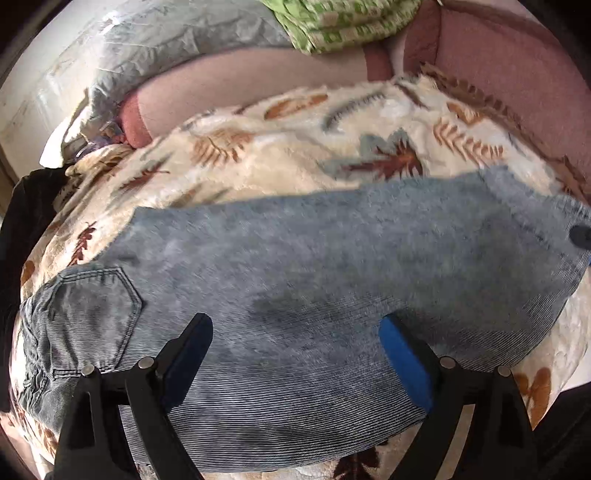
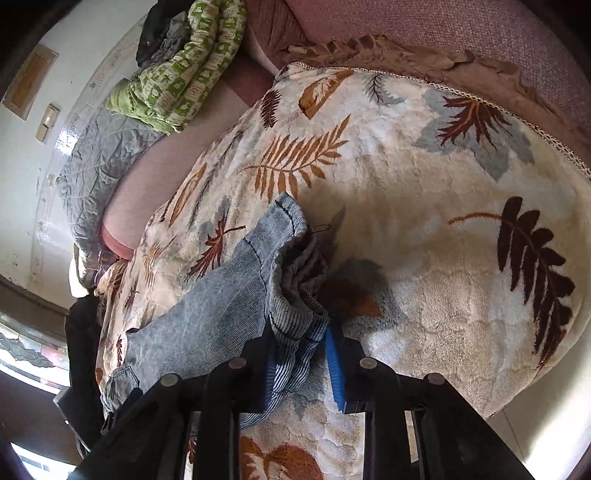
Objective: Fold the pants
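Nearest in the right wrist view, the right tongs are clamped on a bunched fold of the pants close to the hem, the blue pads pressing ribbed denim between them. The cloth rises from the leaf-print blanket into that grip, and the hem end stands crumpled beyond the tips, which suits carrying the leg end over toward the waist for a fold.

The left tongs stand wide apart with nothing between them, hovering over the seat and thigh of the pants, just beside the back pocket. I judge they are placed to pin or pinch the waist end while the other end travels (whether the tips touch the cloth I cannot tell).

The left view alone shows the pants spread long and flat across the blanket, and the pocket. The right view alone shows the held hem, and, farther off, the green patterned bundle and grey quilt lying on the pink sofa.
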`<action>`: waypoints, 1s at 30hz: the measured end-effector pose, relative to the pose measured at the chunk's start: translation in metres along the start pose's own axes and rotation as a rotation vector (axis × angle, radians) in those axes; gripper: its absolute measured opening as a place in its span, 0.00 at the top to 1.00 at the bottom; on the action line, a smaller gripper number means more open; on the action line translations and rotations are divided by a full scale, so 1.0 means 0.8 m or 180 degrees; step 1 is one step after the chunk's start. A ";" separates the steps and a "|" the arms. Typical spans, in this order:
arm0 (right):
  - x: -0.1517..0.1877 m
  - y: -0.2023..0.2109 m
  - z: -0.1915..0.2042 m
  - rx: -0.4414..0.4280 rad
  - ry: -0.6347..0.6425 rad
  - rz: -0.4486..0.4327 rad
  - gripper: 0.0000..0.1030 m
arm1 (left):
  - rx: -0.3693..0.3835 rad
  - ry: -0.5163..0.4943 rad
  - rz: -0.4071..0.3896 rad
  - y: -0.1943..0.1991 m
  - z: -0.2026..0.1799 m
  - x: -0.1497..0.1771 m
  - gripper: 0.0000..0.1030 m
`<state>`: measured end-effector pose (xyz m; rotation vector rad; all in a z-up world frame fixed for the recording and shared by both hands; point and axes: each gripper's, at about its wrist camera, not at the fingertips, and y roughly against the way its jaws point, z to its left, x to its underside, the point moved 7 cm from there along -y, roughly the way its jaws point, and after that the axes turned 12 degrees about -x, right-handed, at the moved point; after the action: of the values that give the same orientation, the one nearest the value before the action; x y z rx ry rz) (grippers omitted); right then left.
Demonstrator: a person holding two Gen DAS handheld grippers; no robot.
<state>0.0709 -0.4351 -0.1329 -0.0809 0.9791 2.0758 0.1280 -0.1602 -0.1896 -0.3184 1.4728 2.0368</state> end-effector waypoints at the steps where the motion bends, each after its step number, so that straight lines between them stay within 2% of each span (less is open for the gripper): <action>1: 0.000 0.000 0.002 -0.0003 0.0017 -0.0001 0.75 | -0.0038 -0.0040 -0.0013 -0.007 -0.003 0.002 0.09; 6: -0.003 0.006 0.026 0.0006 0.0254 -0.0015 0.77 | -0.0033 -0.0074 -0.0066 0.001 0.000 -0.003 0.08; 10: -0.003 0.003 0.068 0.0009 0.0536 -0.0017 0.81 | 0.0210 0.0188 -0.0117 0.017 0.025 0.001 0.08; 13: 0.010 -0.010 0.133 -0.0010 0.1003 0.0023 0.83 | 0.0303 0.0552 -0.0204 0.030 0.074 0.015 0.08; 16: 0.055 -0.043 0.210 -0.0036 0.1599 0.0193 0.83 | 0.0296 0.0976 -0.0233 0.038 0.145 0.037 0.08; 19: 0.132 -0.094 0.267 -0.0051 0.2167 0.0473 0.83 | 0.0208 0.1377 -0.0248 0.040 0.218 0.060 0.08; 21: 0.190 -0.134 0.285 -0.0066 0.2430 0.0717 0.83 | 0.0125 0.1579 -0.0208 0.035 0.257 0.076 0.08; 24: 0.263 -0.184 0.283 -0.0034 0.2648 0.1047 0.83 | 0.0043 0.1728 -0.0091 0.022 0.291 0.097 0.08; 26: 0.277 -0.190 0.278 0.0048 0.2783 0.0953 0.83 | 0.0022 0.1764 -0.0052 0.017 0.302 0.106 0.08; 30: 0.265 -0.183 0.273 -0.0180 0.2554 0.1073 0.79 | 0.0061 0.1748 -0.0087 0.018 0.299 0.099 0.08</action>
<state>0.0916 -0.0981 -0.1499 -0.8862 1.4746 2.4225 0.0920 0.0834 -0.1338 -0.9430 1.7837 2.0018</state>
